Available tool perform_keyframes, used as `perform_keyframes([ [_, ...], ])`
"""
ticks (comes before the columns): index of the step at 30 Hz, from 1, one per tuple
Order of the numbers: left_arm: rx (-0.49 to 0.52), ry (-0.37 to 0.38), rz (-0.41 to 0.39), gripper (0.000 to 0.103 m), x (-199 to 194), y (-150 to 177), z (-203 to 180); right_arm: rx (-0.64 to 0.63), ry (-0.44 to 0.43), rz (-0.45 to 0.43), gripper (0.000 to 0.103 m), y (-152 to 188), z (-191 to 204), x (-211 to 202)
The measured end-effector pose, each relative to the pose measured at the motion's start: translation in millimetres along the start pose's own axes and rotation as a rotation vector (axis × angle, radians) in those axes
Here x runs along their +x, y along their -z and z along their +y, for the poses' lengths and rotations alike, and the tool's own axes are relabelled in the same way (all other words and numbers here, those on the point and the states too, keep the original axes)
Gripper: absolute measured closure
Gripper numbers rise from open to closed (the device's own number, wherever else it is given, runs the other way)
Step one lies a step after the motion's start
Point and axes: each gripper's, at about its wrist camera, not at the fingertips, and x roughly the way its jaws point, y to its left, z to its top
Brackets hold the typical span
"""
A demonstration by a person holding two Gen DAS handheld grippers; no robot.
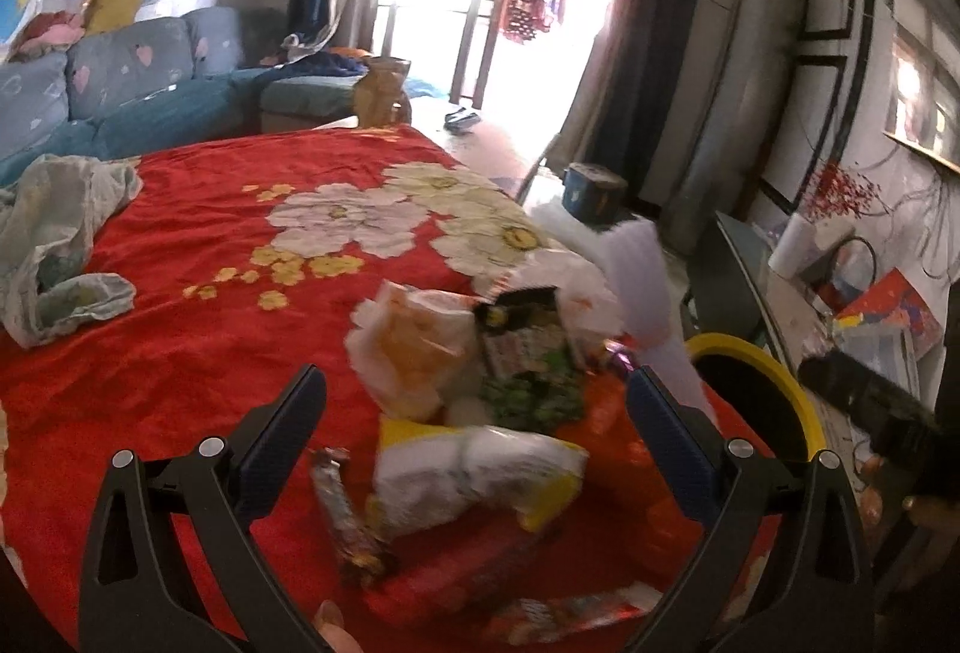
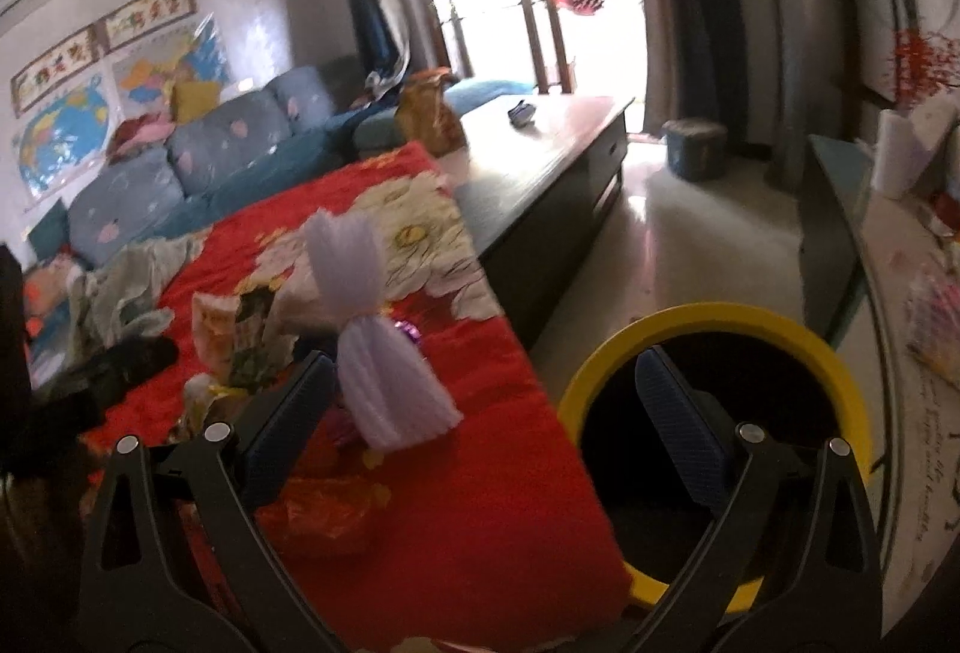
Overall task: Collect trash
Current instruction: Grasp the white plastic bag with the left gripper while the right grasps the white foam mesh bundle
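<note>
The red floral cloth (image 1: pixel 180 353) is seen as soft, matt fabric with a slightly napped surface. The snack wrappers (image 1: pixel 480 467) appear as thin, glossy, crinkled film. The white foam net sleeve (image 2: pixel 384 383) looks ribbed and matt. The bin's yellow rim (image 2: pixel 708 317) reads as smooth plastic. Gripper pads (image 1: pixel 672 449) are textured blue; the frames are matt black plastic with bright metal rivets.

The left gripper (image 1: pixel 477 407) hangs wide open over blurred snack wrappers (image 1: pixel 474 395) on the red floral cloth (image 1: pixel 198 353), beside a yellow-rimmed bin (image 1: pixel 774 383).
</note>
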Motion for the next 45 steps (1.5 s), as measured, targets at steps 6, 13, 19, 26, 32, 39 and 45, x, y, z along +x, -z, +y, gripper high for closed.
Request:
perform_keyframes([
  [6, -0.050, -0.022, 0.009, 0.006, 10.5, -11.3, 28.5, -0.028, -0.045, 0.067, 0.010, 2.2, 15.9, 25.3],
  [13, -0.113, 0.030, 0.064, 0.018, 31.0, -20.9, 55.0, -0.044, -0.076, 0.112, 0.016, 0.8, 28.1, 47.5],
  [19, -0.185, 0.128, 0.114, 0.031, 50.7, -22.3, 66.4, -0.034, -0.092, 0.166, 0.030, 1.5, 31.2, 67.4],
  [26, -0.234, 0.175, 0.154, 0.039, 70.3, -19.5, 71.5, -0.007, -0.142, 0.212, 0.060, 8.4, 29.9, 79.5],
  [32, -0.235, 0.194, 0.154, 0.060, 74.8, -18.8, 71.8, 0.005, -0.153, 0.197, 0.069, 12.0, 27.4, 74.0],
  [39, -0.214, 0.178, 0.109, 0.083, 66.5, -23.0, 67.1, 0.023, -0.156, 0.172, 0.072, 11.0, 26.0, 64.6],
  [45, -0.214, 0.122, -0.005, 0.087, 43.4, -34.7, 69.6, 0.018, -0.158, 0.157, 0.075, 8.1, 28.4, 60.3],
])
